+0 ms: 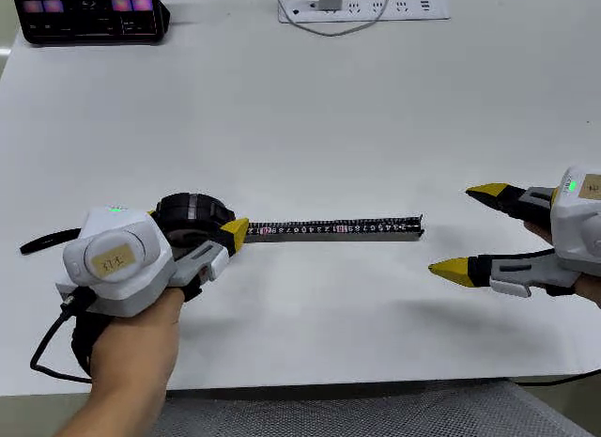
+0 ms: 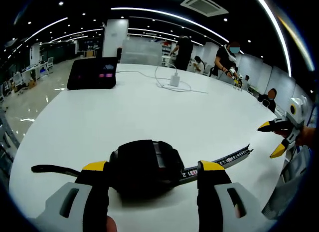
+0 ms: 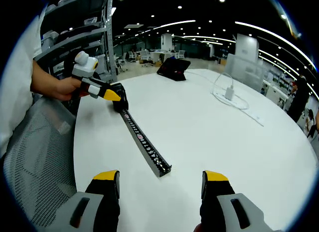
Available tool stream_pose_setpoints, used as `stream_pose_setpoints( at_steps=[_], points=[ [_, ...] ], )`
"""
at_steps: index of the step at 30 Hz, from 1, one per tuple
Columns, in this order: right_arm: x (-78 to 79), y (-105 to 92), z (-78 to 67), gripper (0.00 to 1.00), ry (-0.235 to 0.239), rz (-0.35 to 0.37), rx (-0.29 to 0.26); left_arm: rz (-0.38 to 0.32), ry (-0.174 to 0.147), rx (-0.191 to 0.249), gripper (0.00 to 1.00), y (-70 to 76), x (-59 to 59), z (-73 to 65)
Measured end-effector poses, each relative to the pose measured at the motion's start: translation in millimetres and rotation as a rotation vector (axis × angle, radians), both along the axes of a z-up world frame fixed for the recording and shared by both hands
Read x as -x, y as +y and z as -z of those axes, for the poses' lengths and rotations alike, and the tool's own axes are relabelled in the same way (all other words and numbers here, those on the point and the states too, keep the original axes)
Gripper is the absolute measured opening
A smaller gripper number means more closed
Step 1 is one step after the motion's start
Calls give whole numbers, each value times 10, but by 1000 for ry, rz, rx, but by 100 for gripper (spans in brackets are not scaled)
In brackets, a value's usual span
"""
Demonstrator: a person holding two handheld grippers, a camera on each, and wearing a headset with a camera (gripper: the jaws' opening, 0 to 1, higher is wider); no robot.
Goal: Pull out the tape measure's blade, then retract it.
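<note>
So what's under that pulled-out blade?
Just the white table: the blade lies on it. Near the case, the left gripper covers the blade, so beneath there can't be seen.

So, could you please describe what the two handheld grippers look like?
Both the left gripper and right gripper have rounded white housings with a tan sticker and a green light, and black fingers tipped yellow. A black cable trails from the left one.
</note>
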State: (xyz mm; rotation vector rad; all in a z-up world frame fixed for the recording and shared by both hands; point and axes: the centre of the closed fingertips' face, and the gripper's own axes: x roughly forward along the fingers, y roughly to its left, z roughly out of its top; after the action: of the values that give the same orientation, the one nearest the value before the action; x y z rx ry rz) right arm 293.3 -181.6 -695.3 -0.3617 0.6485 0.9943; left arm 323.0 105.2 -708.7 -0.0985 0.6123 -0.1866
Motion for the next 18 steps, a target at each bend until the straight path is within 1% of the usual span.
stream_pose_setpoints(
  at_steps=[5,8,10,12,15,18],
  points=[
    [-35,-2,17,61,-6,-15,17,-16,9,-7,65,32,-13,26],
    [-43,10,24,58,1,-22,20,-25,15,-7,62,53,-20,38],
    [-47,20,30,56,1,-28,22,-38,18,6,62,62,-26,45],
    [-48,32,34,56,0,-36,26,-36,21,-1,61,62,-28,57],
    [-48,46,36,55,0,-46,32,-47,20,10,60,75,-29,56],
    [-56,53,44,54,-4,-57,43,-48,22,13,59,81,-29,60]
  ],
)
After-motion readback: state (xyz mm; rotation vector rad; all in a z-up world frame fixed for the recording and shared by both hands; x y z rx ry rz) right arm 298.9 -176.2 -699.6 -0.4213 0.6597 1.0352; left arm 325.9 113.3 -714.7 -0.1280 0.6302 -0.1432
